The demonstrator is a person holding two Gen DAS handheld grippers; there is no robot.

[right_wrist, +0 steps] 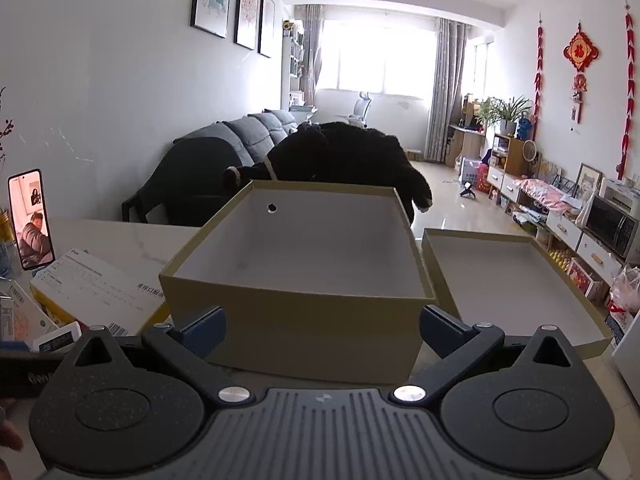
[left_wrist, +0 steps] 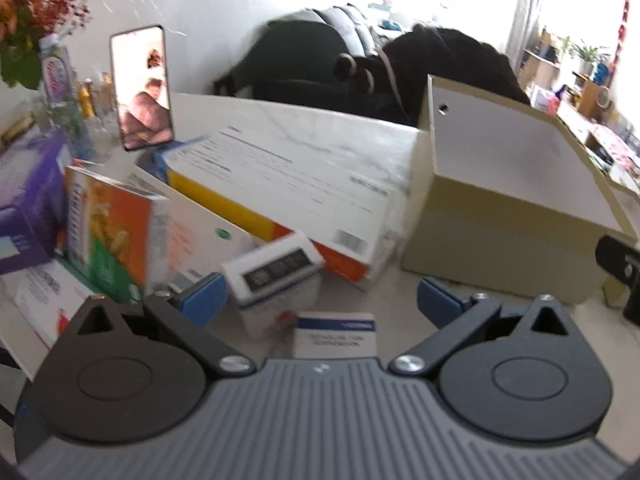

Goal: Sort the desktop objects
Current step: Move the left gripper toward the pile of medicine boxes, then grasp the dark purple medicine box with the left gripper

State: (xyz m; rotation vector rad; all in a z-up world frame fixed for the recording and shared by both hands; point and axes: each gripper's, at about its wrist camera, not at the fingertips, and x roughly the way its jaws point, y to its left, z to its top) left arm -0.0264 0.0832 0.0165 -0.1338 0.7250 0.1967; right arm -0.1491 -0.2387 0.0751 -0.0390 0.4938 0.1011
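Nearest, a small blue-and-white box (left_wrist: 335, 334) lies on the surface (left_wrist: 384, 304) between the wide-spread fingers of the left hand-held gripper (left_wrist: 320, 300). Far left, more boxes (left_wrist: 116, 236) crowd together. The right hand-held gripper (right_wrist: 322, 326), wide and holding nothing, faces the open cardboard box (right_wrist: 296, 312).

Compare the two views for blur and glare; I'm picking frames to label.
Left wrist view: motion-smeared, so print on the orange-and-green carton and the small white box is unreadable; the window is blown out. Right wrist view: sharp on the open cardboard box and its lid, window overexposed, straight edges bowed by fisheye.
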